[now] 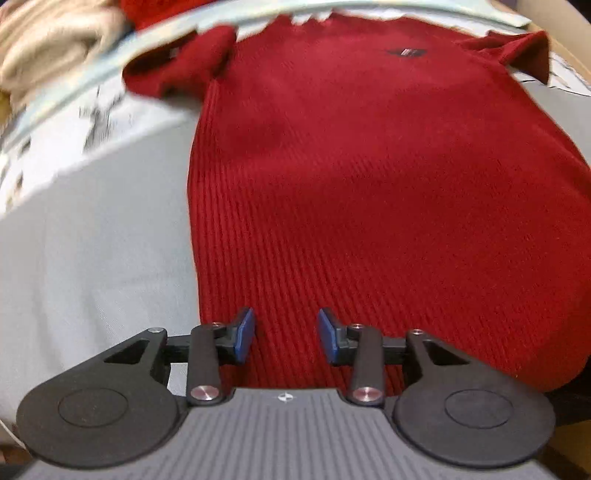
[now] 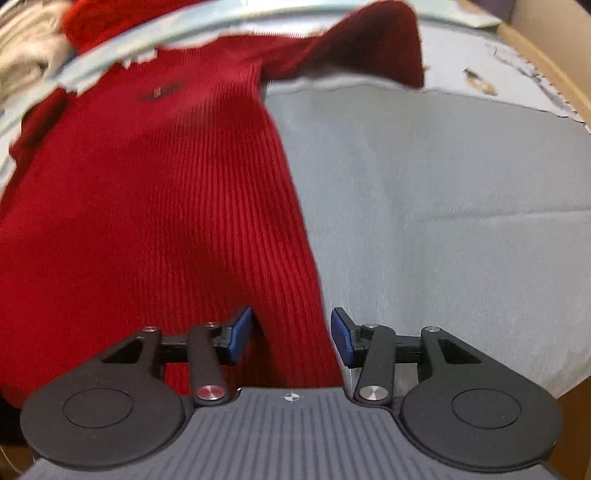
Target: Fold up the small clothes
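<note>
Far left, beyond the pale blue edge of the desk (image 1: 74,70), a heap of cream fabric (image 1: 48,40) sits blurred, with a scrap of another red cloth (image 1: 147,11) beside it. The near left of the desk is covered by a plain grey cloth (image 1: 92,240), smooth, with only faint creases.

The red ribbed jumper (image 1: 369,184) lies flat on that cloth, spread out with its hem nearest and its neck at the far side. A small dark badge (image 1: 406,52) shows on the chest. Its left sleeve (image 1: 184,62) is bunched up near the far edge.

The left tongs (image 1: 286,334) hang over the hem just inside the jumper's left side — the blue pads stand apart, nothing pinched between them. The right tongs (image 2: 291,334) straddle the jumper's right side edge, one pad over the knit and the other over the grey cloth, also parted and gripping nothing.

The right sleeve (image 2: 369,40) lies stretched out at the far right. Past it the desk's pale blue surface (image 2: 498,66) looks chipped and peeling, and a brown cardboard wall (image 2: 546,48) closes off the far right corner.
</note>
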A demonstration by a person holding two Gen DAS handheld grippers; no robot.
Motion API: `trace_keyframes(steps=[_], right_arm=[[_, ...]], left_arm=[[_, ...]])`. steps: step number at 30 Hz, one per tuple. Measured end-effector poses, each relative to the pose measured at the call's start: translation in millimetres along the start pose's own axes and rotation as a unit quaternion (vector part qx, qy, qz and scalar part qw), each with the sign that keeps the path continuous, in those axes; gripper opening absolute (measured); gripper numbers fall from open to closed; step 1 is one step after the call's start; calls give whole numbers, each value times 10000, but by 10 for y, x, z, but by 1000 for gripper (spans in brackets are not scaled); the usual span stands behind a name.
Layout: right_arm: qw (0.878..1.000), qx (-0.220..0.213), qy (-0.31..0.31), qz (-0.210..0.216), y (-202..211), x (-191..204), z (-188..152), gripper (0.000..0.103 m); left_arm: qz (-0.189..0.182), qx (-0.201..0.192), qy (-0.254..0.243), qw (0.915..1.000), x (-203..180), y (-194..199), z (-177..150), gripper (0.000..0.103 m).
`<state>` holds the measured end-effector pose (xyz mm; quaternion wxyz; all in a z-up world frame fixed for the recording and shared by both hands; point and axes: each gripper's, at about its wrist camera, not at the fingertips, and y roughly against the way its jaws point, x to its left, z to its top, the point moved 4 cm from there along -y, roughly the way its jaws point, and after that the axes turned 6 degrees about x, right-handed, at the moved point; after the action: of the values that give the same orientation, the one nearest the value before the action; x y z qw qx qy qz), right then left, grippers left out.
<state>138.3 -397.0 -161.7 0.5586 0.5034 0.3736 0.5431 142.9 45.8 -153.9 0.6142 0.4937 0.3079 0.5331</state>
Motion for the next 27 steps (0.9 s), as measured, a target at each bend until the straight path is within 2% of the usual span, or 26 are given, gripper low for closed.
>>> trace_keyframes(steps=[1, 3, 5, 7, 9, 11, 14, 20, 24, 27], right_arm=[[10000, 25, -14, -31, -13, -3, 5, 49], [9998, 121, 62, -158, -88, 2, -2, 49], [9990, -271, 188, -300, 2, 83, 47, 49], [9951, -930, 223, -252, 256, 156, 174, 50], [9913, -1305, 101, -121, 432, 185, 245, 54], [9893, -1457, -34, 3, 487, 208, 295, 57], [9886, -1504, -91, -49, 500, 317, 370, 57], [9761, -2167, 53, 182, 719, 585, 520, 57], [9663, -2522, 37, 509, 932, 722, 531, 57], [9572, -2827, 71, 613, 1122, 803, 488, 57]], left_arm=[[-62, -20, 45, 10000, 13, 10, 3, 44], [-149, 237, 172, 9995, 48, -77, -44, 44], [-224, 251, 278, 9990, 78, -83, -53, 44], [-276, 46, 314, 9991, 86, -13, -19, 45], [-279, -100, 333, 9990, 97, 38, -49, 48], [-287, -178, 332, 9989, 55, 84, -75, 50], [-274, -343, 313, 9985, -14, 220, -53, 51], [-150, -1088, 289, 9935, -83, 677, 35, 54], [-214, -1261, 428, 9909, -36, 1049, 69, 54], [-123, -1562, 417, 9868, 79, 1343, 196, 64]])
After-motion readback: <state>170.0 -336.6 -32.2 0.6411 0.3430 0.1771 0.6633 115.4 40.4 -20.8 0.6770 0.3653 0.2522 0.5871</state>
